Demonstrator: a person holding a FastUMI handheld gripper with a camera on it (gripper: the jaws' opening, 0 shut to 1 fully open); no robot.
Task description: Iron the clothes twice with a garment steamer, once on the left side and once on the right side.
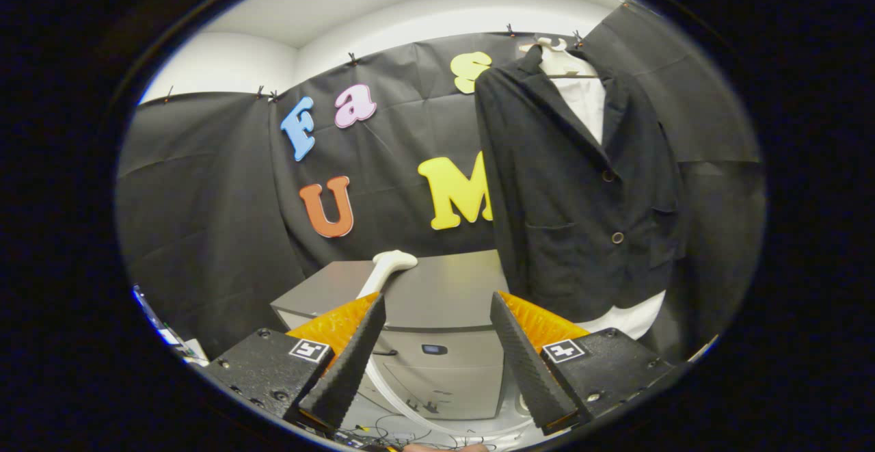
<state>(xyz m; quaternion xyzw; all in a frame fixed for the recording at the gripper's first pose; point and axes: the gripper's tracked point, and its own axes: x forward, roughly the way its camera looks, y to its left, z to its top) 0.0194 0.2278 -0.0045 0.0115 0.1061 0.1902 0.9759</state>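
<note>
Black-draped booth, grey cabinet up front, nothing picked up yet.

Gripper jaws wide open, empty. White steamer handle propped on the cabinet just past the left jaw, hose trailing down, probably parked for an easy grab. Black jacket up on a hanger beyond the right jaw, front hanging flat for steaming.

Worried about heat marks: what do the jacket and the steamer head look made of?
The jacket looks like matte black woven cloth, soft folds, maybe wool or linen. The steamer head looks like smooth cream plastic with a slight sheen. It lies on the grey cabinet beyond the open gripper.
</note>
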